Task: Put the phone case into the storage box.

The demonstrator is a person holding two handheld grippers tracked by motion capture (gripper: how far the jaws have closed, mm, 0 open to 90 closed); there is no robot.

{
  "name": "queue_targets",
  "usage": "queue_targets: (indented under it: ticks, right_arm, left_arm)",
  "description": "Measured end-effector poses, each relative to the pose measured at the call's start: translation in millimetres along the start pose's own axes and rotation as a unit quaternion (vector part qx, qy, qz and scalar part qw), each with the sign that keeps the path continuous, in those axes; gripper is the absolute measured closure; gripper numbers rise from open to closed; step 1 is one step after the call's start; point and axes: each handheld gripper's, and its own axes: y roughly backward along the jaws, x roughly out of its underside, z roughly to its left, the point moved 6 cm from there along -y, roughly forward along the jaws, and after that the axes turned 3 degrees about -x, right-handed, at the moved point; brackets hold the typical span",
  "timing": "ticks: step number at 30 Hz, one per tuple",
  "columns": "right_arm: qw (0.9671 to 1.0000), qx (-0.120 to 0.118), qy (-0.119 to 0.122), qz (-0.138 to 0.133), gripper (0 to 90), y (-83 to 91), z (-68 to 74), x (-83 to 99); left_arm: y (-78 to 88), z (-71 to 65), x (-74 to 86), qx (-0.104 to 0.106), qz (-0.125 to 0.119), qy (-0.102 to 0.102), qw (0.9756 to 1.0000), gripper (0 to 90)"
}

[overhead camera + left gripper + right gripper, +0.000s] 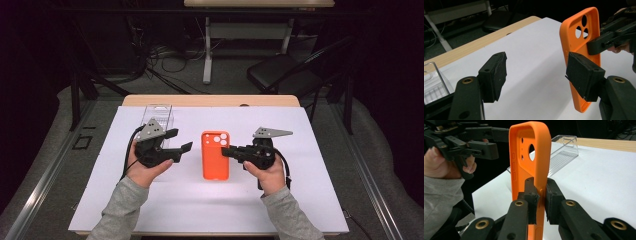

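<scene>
An orange phone case with camera holes at its far end is at the middle of the white sheet. My right gripper is shut on the case's right side wall, and the right gripper view shows both pads pinching that wall. I cannot tell whether the case rests on the sheet. My left gripper stands open just left of the case, apart from it, with nothing between its jaws. In the left gripper view the case shows behind one jaw, with the right gripper on it.
A clear plastic box lies at the back left of the sheet, behind the left gripper. The wooden table edge runs along the far side. A black chair and cables are on the floor beyond.
</scene>
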Motion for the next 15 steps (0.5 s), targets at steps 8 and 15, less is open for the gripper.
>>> queue_targets:
  ticks: [8,15]
  right_arm:
    - [0.9997,0.021,0.010,0.009,81.7,-2.2,1.4,2.0]
    - [0.9991,0.035,0.019,0.015,81.7,-6.0,3.3,4.1]
  left_arm:
    - [0.7,-4.0,-1.2,-0.007,0.004,-0.015,0.9999,33.8]
    - [-1.4,-10.5,-0.7,-0.017,0.016,-0.043,0.9988,36.5]
